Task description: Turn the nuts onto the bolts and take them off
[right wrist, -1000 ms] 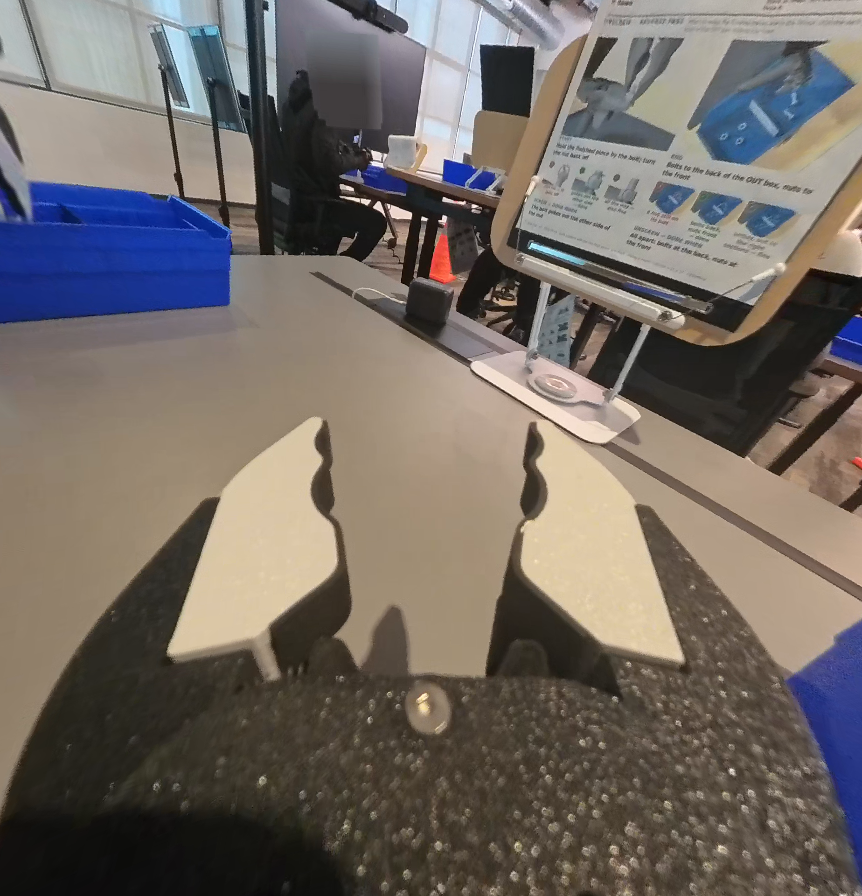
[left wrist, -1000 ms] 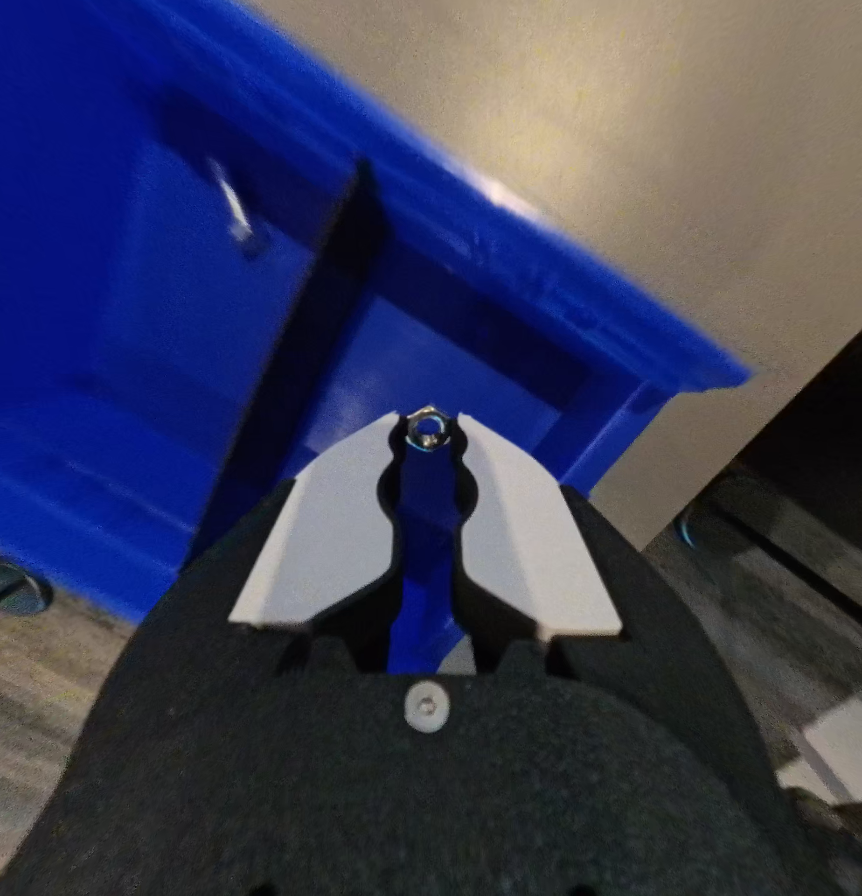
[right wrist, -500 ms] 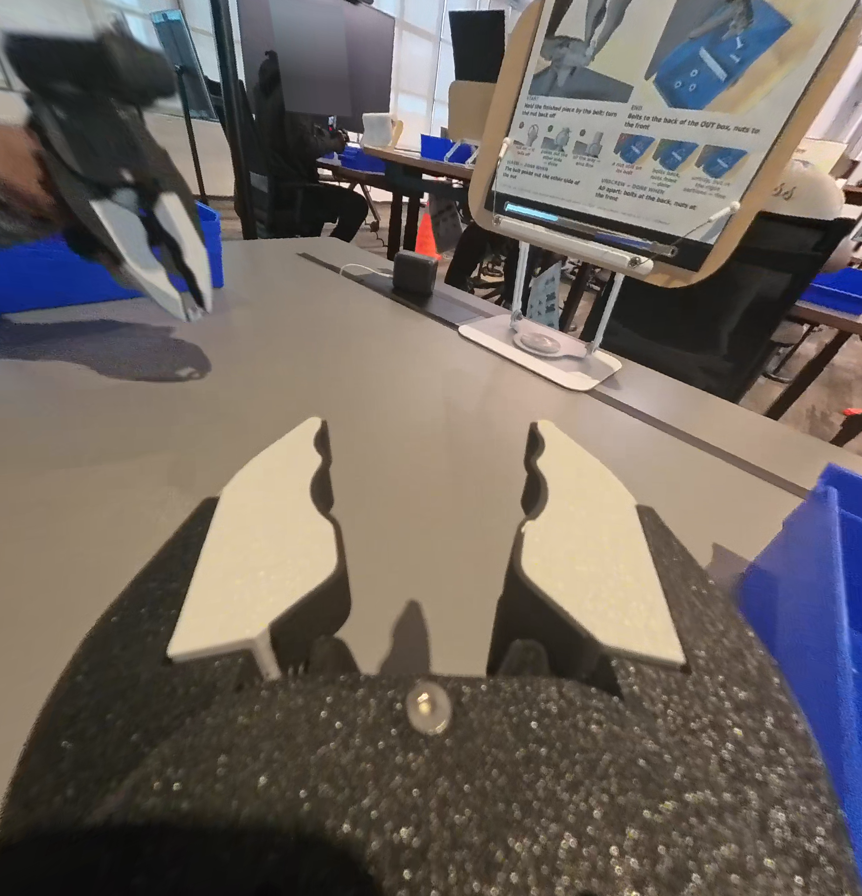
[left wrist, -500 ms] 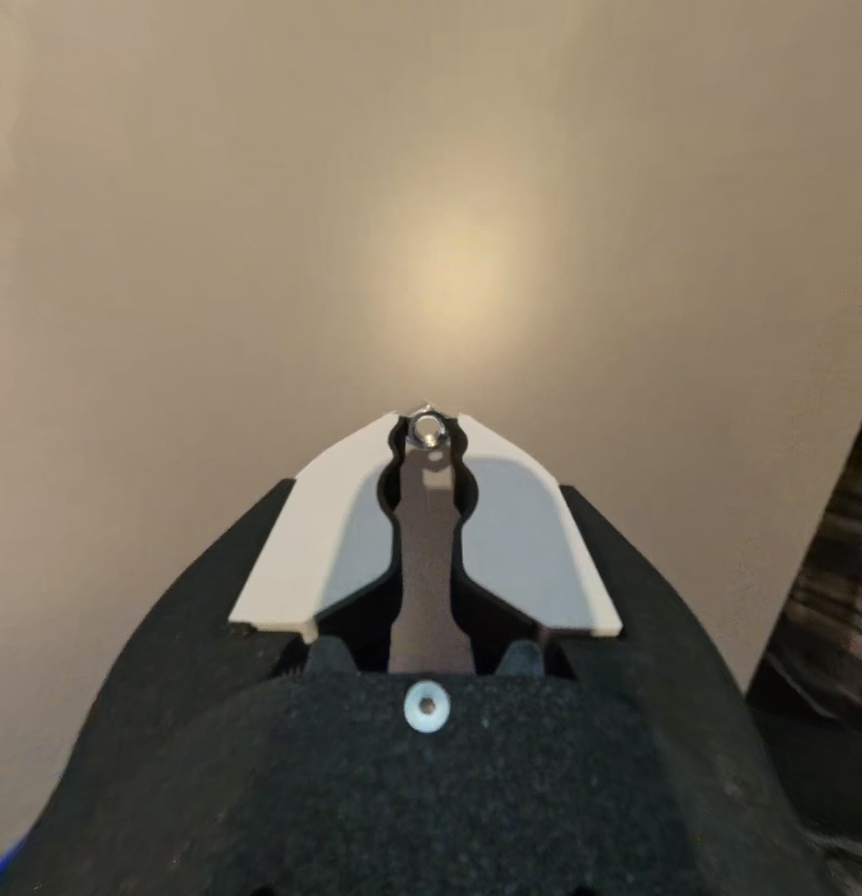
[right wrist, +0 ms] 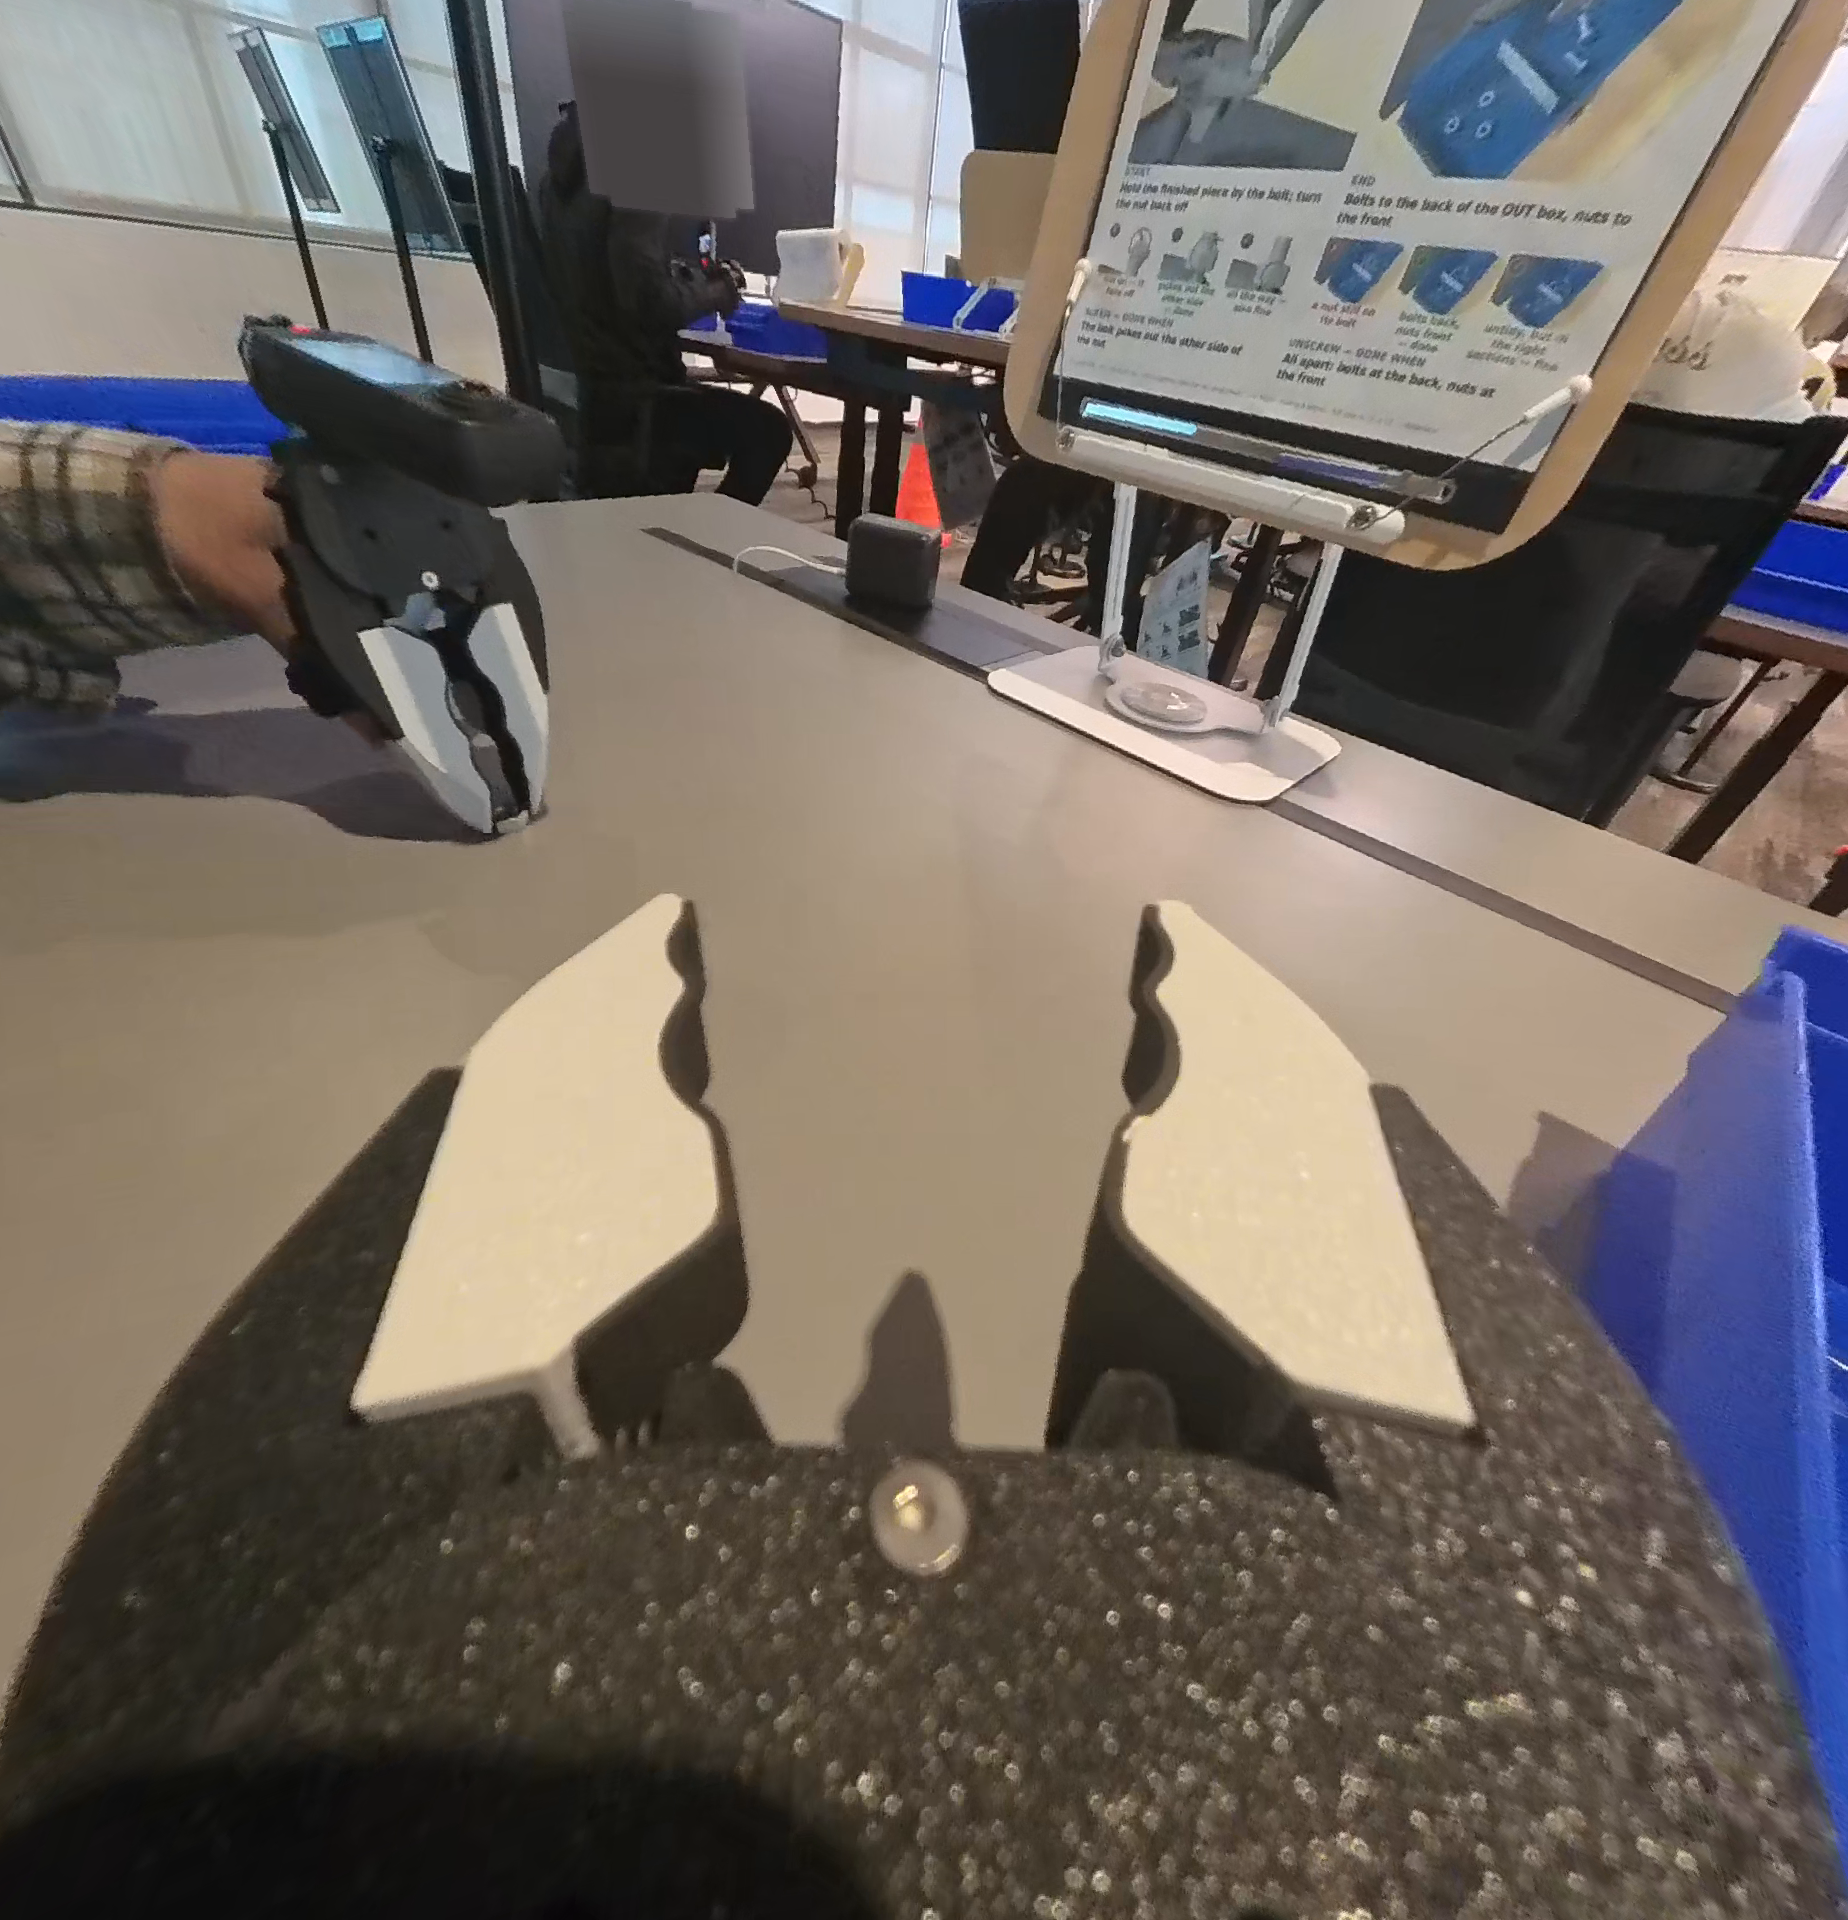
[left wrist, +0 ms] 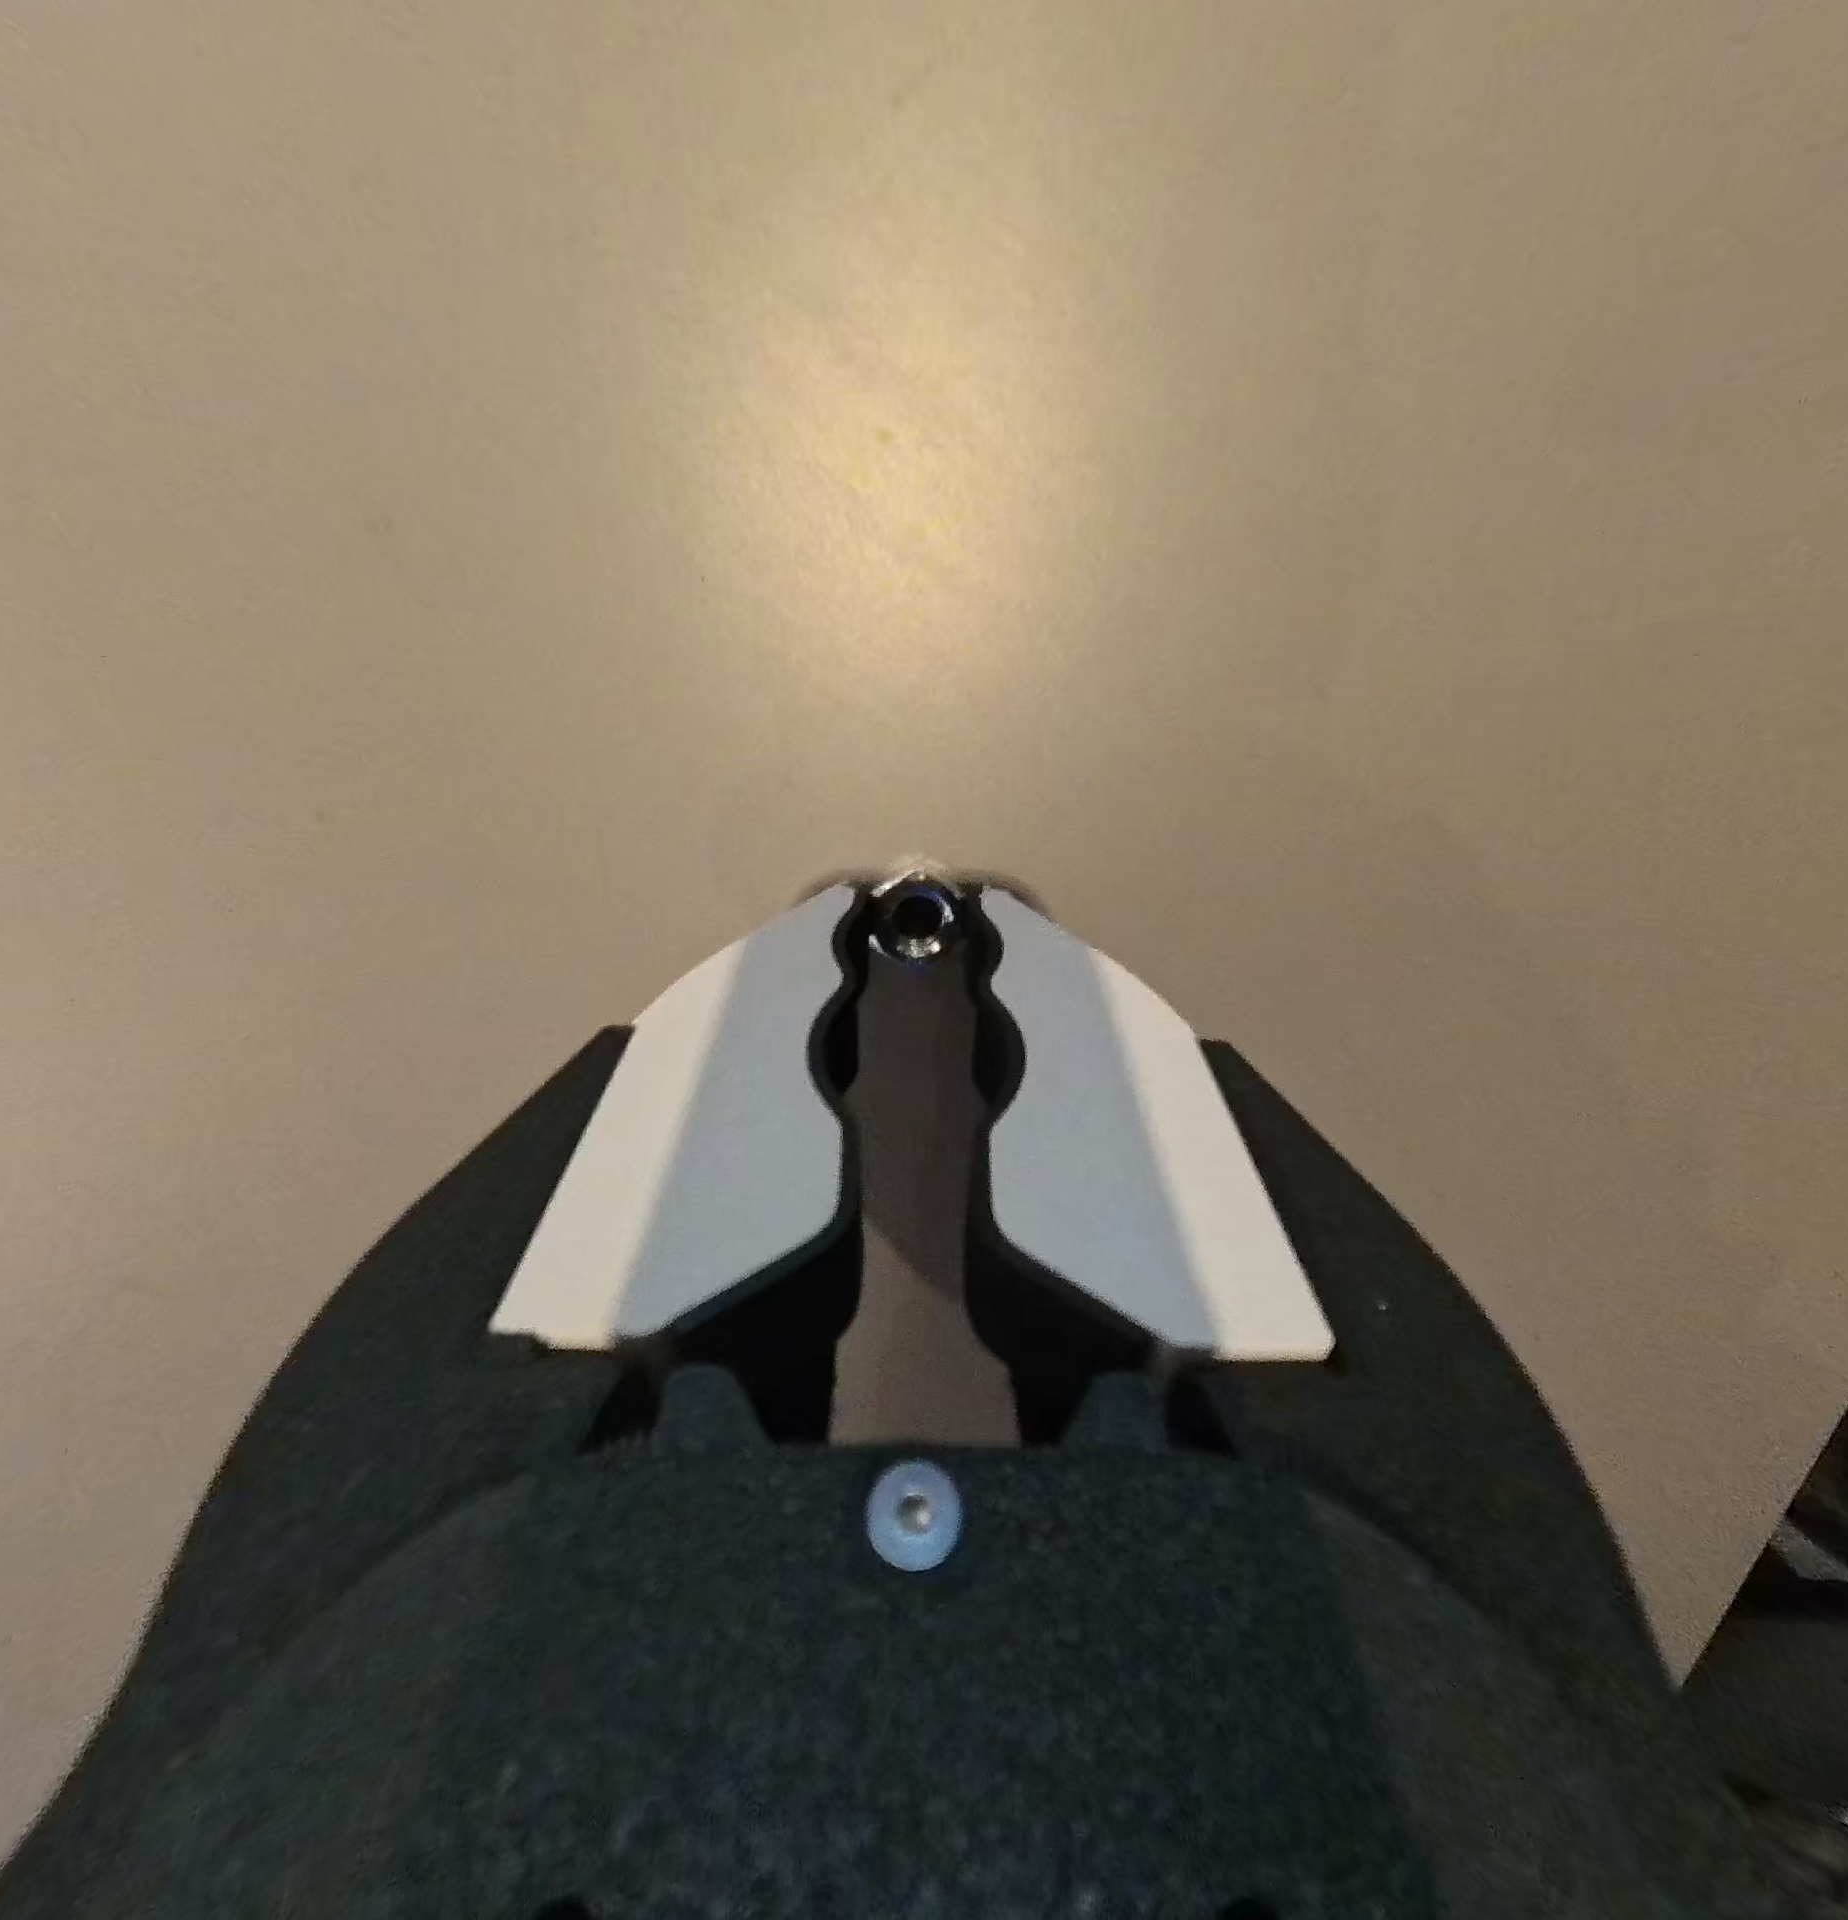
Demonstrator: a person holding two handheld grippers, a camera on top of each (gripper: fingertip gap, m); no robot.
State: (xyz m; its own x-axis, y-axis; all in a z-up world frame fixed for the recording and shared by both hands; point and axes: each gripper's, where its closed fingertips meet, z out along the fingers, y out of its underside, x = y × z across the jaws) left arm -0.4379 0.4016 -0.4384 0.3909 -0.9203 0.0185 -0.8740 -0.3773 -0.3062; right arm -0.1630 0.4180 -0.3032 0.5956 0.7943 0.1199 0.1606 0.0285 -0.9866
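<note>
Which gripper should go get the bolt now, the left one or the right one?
Probably the right gripper. Its fingers are wide open and hold nothing, and a blue bin sits just beside it. The left gripper is busy: it is shut on a nut, with its tips down at the table.

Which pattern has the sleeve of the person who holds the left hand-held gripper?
A plaid check, beige with dark lines; the sleeve shows only in the right wrist view.

The left tongs [left wrist: 915,902] have white fingers on speckled black bodies, as do the right tongs [right wrist: 920,940]. The small metal nut [left wrist: 912,923] is silvery, the surface [right wrist: 795,748] matte grey-beige, the plastic bin [right wrist: 1751,1195] bright blue, the sleeve [right wrist: 58,551] plaid.
</note>
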